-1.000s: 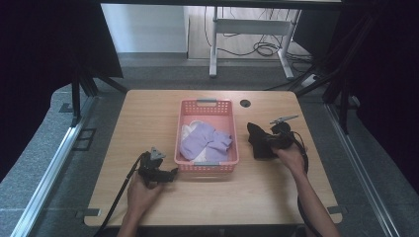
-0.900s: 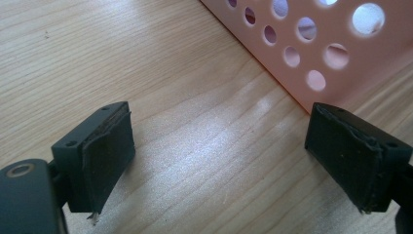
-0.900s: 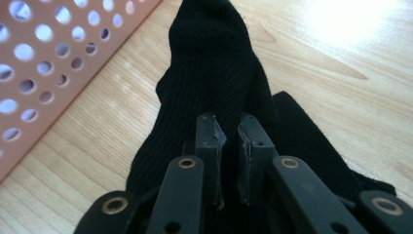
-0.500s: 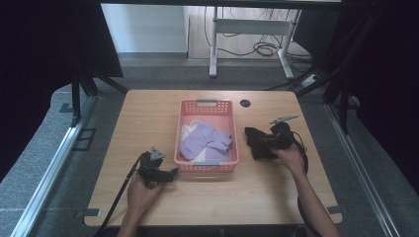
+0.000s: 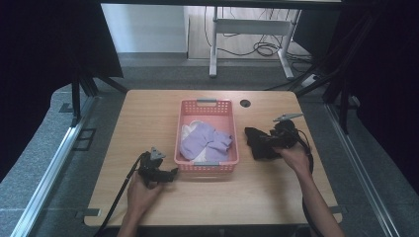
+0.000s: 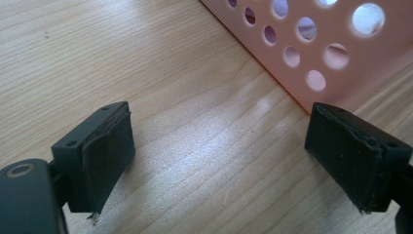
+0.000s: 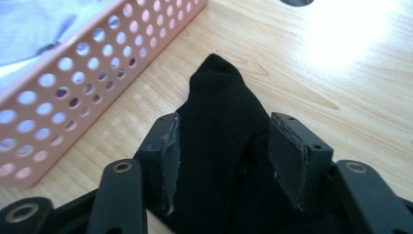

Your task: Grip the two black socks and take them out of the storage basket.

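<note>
1. Black ribbed knit, soft and bunched, makes up the sock (image 7: 221, 146); it lies on the table just right of the pink basket (image 5: 206, 170), between the jaws of the right gripper (image 7: 221, 161).
2. Those jaws have just been opening; the sock fills the gap, and whether the worn pads still pinch it I cannot tell.
3. Rigid pink plastic with round perforated walls forms the basket, which holds crumpled lilac and white cloths (image 5: 205, 140).
4. Just left of the basket's near corner, the left gripper (image 6: 221, 156) is released, its scuffed black pads wide apart over bare wood.
5. Pale wood-grain laminate covers the table (image 5: 148, 113), with a dark round cable hole (image 5: 245, 103) beyond the basket.
6. Grey carpet, dark curtains and a white desk frame with tangled cables surround the table.
</note>
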A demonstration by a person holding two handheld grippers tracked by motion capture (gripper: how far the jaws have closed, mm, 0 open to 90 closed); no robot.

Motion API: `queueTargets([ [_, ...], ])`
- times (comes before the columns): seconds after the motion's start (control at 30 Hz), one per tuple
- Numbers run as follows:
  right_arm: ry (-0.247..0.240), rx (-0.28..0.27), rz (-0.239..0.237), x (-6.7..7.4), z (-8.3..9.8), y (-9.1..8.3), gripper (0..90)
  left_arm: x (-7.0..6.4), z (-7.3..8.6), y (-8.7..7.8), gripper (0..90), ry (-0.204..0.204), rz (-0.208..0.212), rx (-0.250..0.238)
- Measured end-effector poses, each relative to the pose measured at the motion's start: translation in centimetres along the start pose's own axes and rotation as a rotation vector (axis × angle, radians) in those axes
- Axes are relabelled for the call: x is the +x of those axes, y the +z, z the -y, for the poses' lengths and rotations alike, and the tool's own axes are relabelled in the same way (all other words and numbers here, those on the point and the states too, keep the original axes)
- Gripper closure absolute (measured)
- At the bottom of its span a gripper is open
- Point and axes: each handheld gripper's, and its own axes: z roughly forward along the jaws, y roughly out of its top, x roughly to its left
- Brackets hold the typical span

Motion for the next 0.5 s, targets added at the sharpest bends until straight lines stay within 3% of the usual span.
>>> queueTargets([
  [0.23,0.0,-0.021,0.002,0.5,0.3,-1.8,37.9,0.0,0.0,0.0,10.4,0.0,0.0,0.0],
  [0.5,0.03,-0.029,0.005,0.8,2.0,-3.1,31.7,0.0,0.0,0.0,10.5,-0.001,-0.001,0.001],
])
